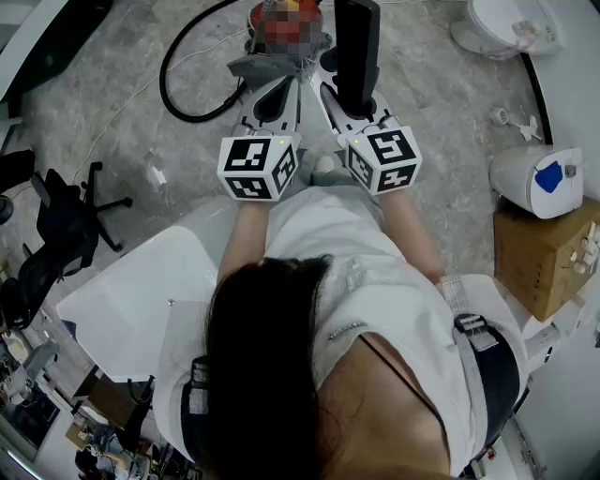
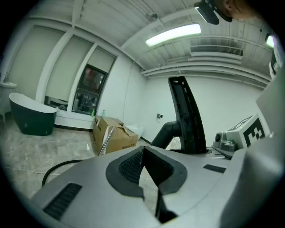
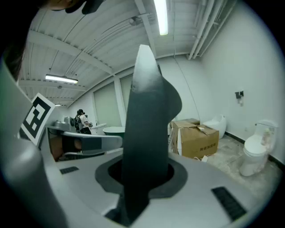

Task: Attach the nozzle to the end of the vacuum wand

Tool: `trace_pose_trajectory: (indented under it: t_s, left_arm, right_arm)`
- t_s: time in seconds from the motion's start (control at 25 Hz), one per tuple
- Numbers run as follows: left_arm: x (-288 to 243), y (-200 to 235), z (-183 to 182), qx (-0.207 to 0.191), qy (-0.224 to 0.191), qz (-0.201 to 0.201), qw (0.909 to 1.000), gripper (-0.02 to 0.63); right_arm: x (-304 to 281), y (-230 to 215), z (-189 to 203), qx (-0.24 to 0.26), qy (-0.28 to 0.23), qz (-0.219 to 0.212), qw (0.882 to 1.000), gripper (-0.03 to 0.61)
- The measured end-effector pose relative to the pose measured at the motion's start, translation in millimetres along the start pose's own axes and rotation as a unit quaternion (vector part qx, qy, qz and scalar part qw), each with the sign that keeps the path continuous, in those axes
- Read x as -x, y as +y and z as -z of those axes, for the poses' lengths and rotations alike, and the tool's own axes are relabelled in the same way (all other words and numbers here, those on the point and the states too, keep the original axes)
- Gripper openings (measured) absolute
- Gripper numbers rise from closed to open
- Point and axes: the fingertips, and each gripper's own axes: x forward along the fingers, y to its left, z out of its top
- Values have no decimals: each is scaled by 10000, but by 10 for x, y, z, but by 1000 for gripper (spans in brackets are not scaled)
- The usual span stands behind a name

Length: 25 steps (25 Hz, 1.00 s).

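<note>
The black nozzle stands upright in my right gripper, which is shut on its lower part. In the right gripper view the nozzle fills the middle and the right gripper clamps it from both sides. My left gripper sits close beside it on the left, shut with nothing in it. In the left gripper view the left gripper has its jaws together, and the nozzle rises to the right with a dark grey bent tube behind it. The vacuum body lies on the floor just beyond both grippers.
A black hose loops on the floor at the left. A cardboard box and a white appliance stand at the right, a toilet at the far right. A black chair and a white table are at the left.
</note>
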Motion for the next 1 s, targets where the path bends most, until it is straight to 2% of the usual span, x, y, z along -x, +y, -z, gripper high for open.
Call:
trace_pose_trajectory:
  t_s: [0.36, 0.6, 1.0]
  left_arm:
    - [23, 10, 3, -21, -5, -1, 10000, 0]
    - [-12, 40, 26, 6, 36, 19, 10000, 0]
    - [-93, 220, -8, 95, 64, 50, 9999, 0]
  right_arm:
    - [-4, 39, -15, 60, -7, -10, 10000, 92]
    - [-21, 29, -33, -144, -80, -37, 9999, 92]
    - [-150, -13, -55, -162, -52, 69, 9998, 92]
